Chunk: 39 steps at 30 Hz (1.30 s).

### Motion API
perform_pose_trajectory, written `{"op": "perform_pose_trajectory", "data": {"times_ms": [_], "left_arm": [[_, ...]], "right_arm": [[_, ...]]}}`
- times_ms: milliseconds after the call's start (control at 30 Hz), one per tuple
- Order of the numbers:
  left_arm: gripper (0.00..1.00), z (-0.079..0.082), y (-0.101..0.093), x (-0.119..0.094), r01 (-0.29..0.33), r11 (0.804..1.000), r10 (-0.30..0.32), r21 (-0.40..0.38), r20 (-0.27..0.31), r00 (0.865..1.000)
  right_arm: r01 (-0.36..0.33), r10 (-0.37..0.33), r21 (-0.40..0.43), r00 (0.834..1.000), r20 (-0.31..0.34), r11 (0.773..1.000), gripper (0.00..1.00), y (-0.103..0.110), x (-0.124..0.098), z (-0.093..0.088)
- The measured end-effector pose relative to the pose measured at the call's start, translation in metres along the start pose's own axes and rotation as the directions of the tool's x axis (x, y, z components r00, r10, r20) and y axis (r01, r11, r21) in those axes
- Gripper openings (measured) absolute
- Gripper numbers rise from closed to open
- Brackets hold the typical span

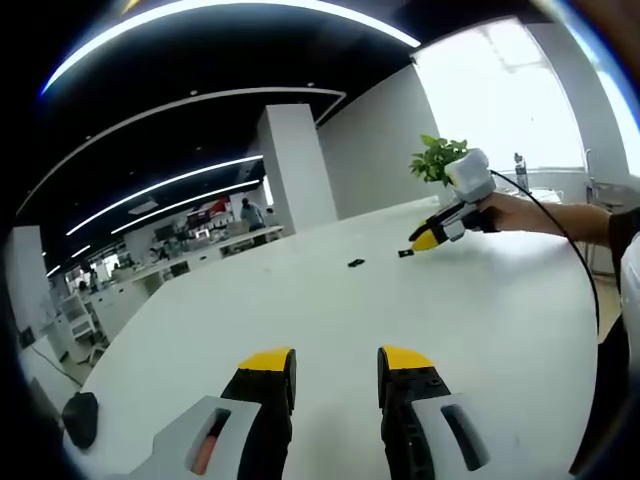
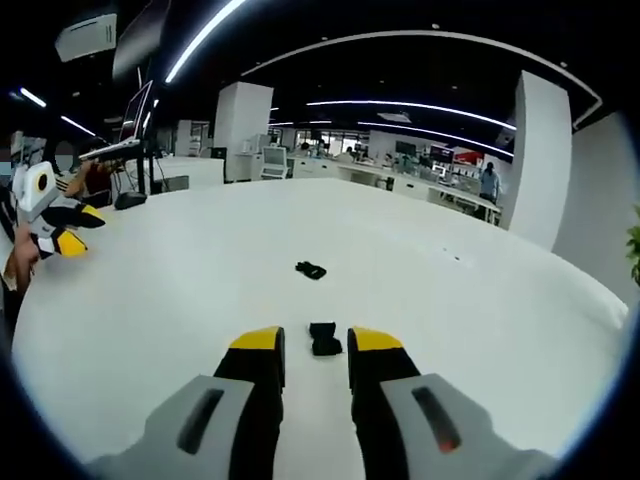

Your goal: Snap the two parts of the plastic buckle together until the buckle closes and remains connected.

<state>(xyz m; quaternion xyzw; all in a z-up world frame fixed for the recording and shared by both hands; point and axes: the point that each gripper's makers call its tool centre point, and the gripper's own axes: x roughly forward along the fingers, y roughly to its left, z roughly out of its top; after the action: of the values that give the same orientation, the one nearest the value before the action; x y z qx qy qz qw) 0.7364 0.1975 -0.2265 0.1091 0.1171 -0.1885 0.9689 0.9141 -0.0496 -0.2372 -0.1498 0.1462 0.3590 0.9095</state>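
Nearest the lens in the right gripper view, the right hand-held gripper (image 2: 316, 345) rises from the bottom with its yellow-tipped black jaws parted and nothing between them; just past the tips, resting on the broad white surface (image 2: 480, 330), lies a small black plastic buckle piece (image 2: 324, 339) — close to the jaws, though whether a tip touches it is hard to tell. Farther out on the surface sits the second small black plastic buckle piece (image 2: 311, 270), well apart from the first and lying free. At the left edge of that view the left hand-held gripper (image 2: 70, 243) is cut off by the frame, a person's hand partly visible behind it. In the left gripper view the left hand-held gripper's own jaws stand apart over bare surface, holding nothing. Far across the surface, the right hand-held gripper shows small, held in the person's hand (image 1: 510, 212), its yellow tips low over the nearer buckle piece (image 1: 405, 253), with the other piece (image 1: 356, 263) just beside — both are mere dark specks there, their shapes impossible to make out. A leafy green potted plant (image 1: 436, 158) stands behind the hand, its pot hidden.
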Motion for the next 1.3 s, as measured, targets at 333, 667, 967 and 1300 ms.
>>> {"op": "perform_pose_trajectory", "data": {"times_ms": [333, 667, 967, 1300], "left_arm": [[0.33, -0.001, 0.0, 0.001, 0.002, 1.0, -0.002, 0.0, -0.001, 1.0], [0.33, -0.001, -0.002, 0.001, 0.007, 1.0, -0.007, 0.005, -0.001, 1.0], [0.33, -0.001, -0.003, 0.001, 0.008, 1.0, -0.008, 0.008, 0.0, 1.0], [0.33, -0.003, -0.006, 0.003, 0.02, 1.0, -0.02, 0.005, 0.003, 1.0]], "right_arm": [[-0.01, 0.01, 0.055, 1.0, 0.01, 0.998, 0.25, -0.007, 0.009, -0.007], [-0.031, 0.027, 0.139, 0.999, 0.032, 0.99, 0.23, -0.01, 0.012, -0.01], [-0.031, 0.026, 0.147, 0.999, 0.041, 0.989, 0.19, -0.01, 0.013, -0.009], [-0.034, 0.029, 0.162, 0.999, 0.035, 0.986, 0.18, -0.009, 0.013, -0.01]]}}
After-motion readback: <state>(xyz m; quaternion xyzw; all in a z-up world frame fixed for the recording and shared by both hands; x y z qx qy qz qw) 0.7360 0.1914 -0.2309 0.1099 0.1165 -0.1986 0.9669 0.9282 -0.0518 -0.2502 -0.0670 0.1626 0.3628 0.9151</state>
